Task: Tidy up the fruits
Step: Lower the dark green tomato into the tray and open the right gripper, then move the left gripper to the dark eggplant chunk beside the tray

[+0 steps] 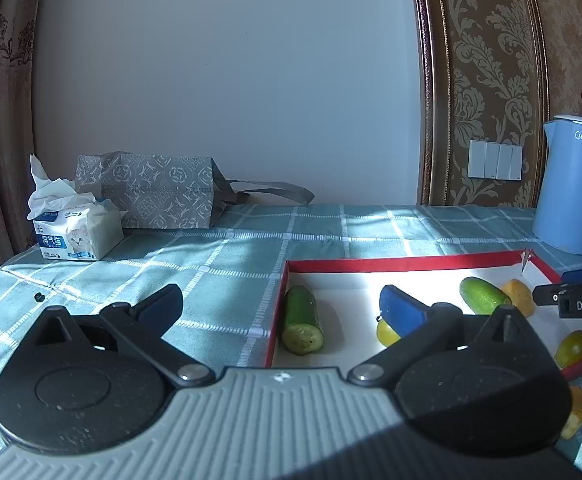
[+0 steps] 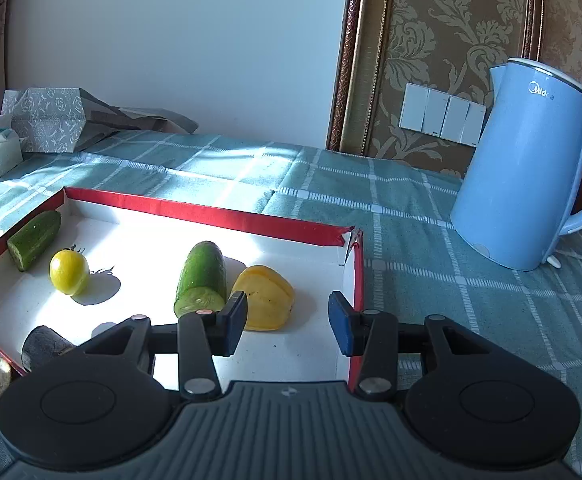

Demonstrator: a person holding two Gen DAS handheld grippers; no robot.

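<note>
Right wrist view: a dark rounded piece [image 2: 45, 346] at eight o'clock is half hidden. The right gripper [image 2: 287, 320] stands part open, empty; the yellow fruit chunk [image 2: 265, 298] lies at eleven o'clock. The left gripper [image 1: 283, 306] gapes wide, empty.

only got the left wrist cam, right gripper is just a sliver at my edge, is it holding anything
Observer: No. The right gripper has its jaws open with nothing between them; the yellow fruit piece lies in the red tray just ahead, not between them.
Operator: the yellow tomato is half hidden for me, is it touching a cucumber
Observer: No. The yellow tomato stands apart on the tray floor, between the cucumber piece by the left wall and the middle cucumber piece.
</note>
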